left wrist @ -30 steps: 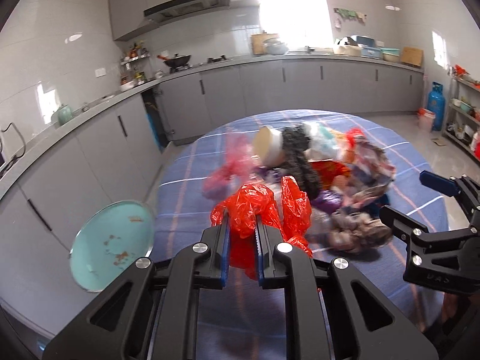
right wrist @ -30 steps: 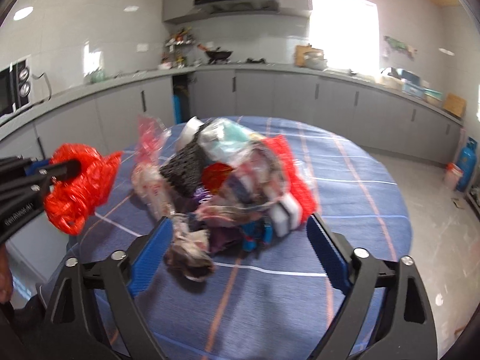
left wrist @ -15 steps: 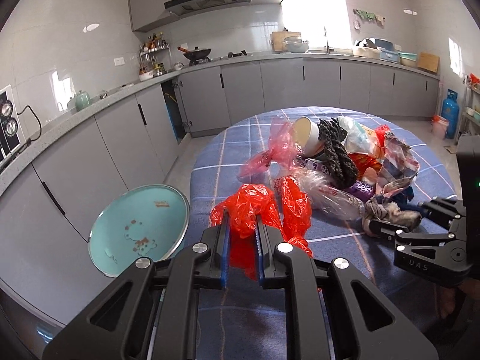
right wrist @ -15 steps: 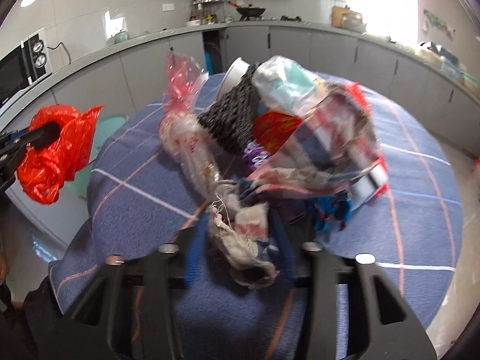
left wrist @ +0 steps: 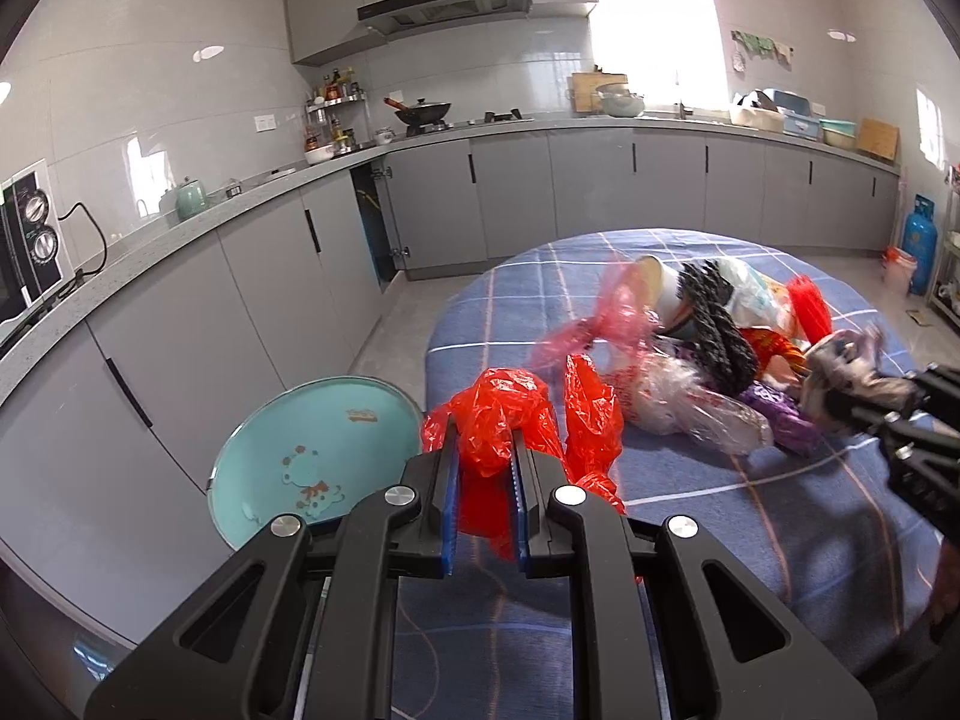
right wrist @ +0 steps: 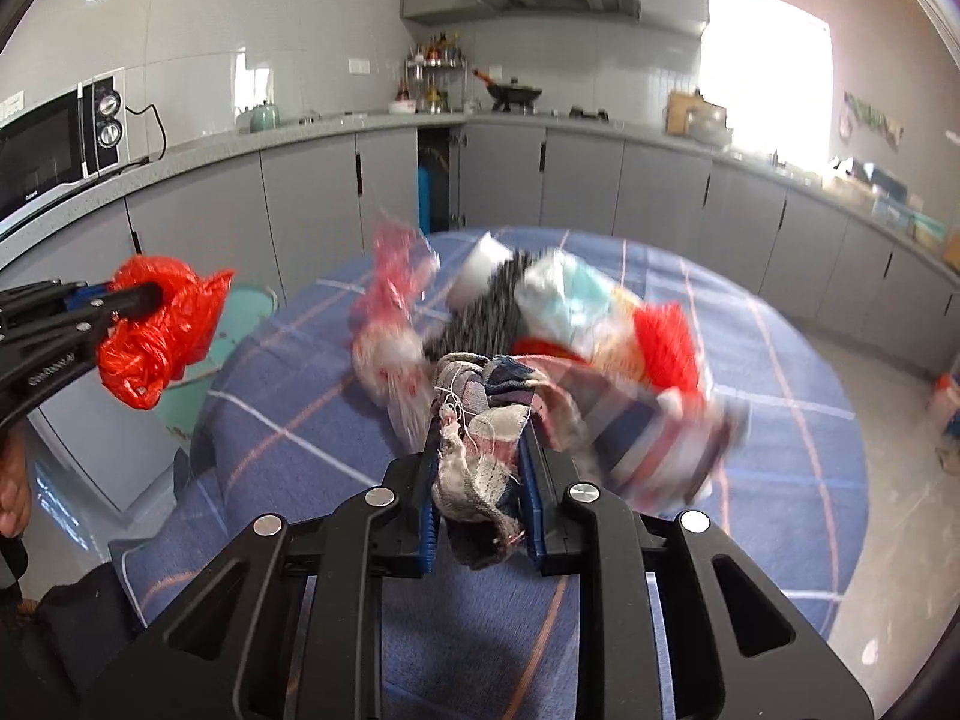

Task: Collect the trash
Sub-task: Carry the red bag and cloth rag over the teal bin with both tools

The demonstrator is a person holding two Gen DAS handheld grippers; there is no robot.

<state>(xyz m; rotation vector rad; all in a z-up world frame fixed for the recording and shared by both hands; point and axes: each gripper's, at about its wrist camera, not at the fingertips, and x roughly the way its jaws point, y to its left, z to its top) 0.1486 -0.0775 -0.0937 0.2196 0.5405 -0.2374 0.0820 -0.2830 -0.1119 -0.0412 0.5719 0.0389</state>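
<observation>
The frayed striped rag (right wrist: 480,456) sits clamped in the right gripper (right wrist: 480,480), its long axis running away from the camera toward 1 o'clock, where the far end trails blurred over the trash pile (right wrist: 540,324); the near end hangs ragged below the pads. The right jaws have just been closing from wide apart and now pinch the rag between them. A second ago they stood open around the near side of the pile with nothing held.

The left gripper (left wrist: 485,480) holds its jaws narrow on one red plastic bag (left wrist: 510,414), which bunches upward between the pads, with a second lobe hanging at 3 o'clock of them. That grip is unchanged from the earlier frames, though the view has swung so the pile now lies at 2 o'clock instead of straight ahead.

The pile rests on the bench (left wrist: 750,540) with its blue checked cloth. In it: one white cup (left wrist: 660,288), one black mesh piece (left wrist: 717,330), one pink bag (left wrist: 612,318), one clear printed bag (left wrist: 684,402), one purple wrapper (left wrist: 780,414). One teal plate (left wrist: 312,456) shows at 9 o'clock of the left jaws, beyond the bench edge.
</observation>
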